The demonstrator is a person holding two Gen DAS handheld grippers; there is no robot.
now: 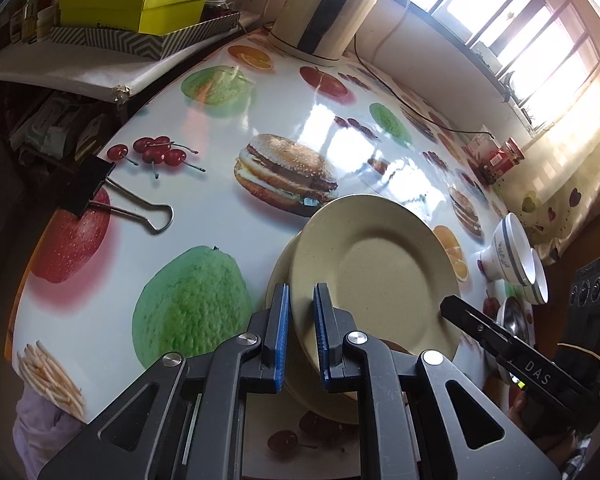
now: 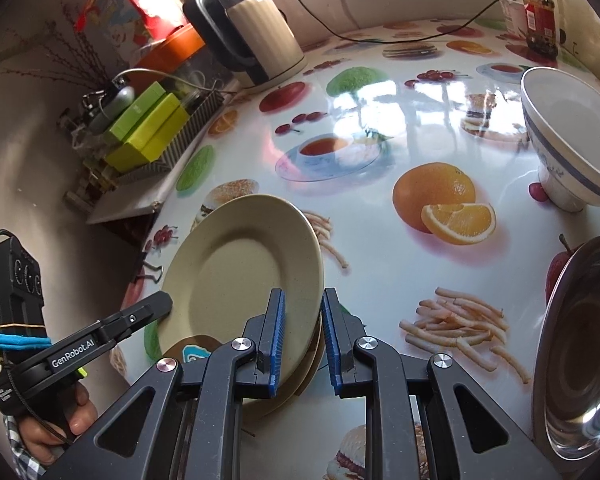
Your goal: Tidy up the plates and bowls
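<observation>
Low in both frames, the left gripper and right gripper each clench opposite rims of the top beige plate, tilted above another plate on the table.

Black tongs, blue ribbed pads, silver screws, checked sleeve.

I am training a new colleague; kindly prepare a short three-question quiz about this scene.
1. True or false: both grippers grip the rim of the same beige plate.
2. What lies under that plate: A) a second beige plate, B) a steel bowl, C) nothing?
3. Fill in: the black binder clip is fixed to the table's ____.

Key: 1 true; 2 A; 3 edge.
</observation>
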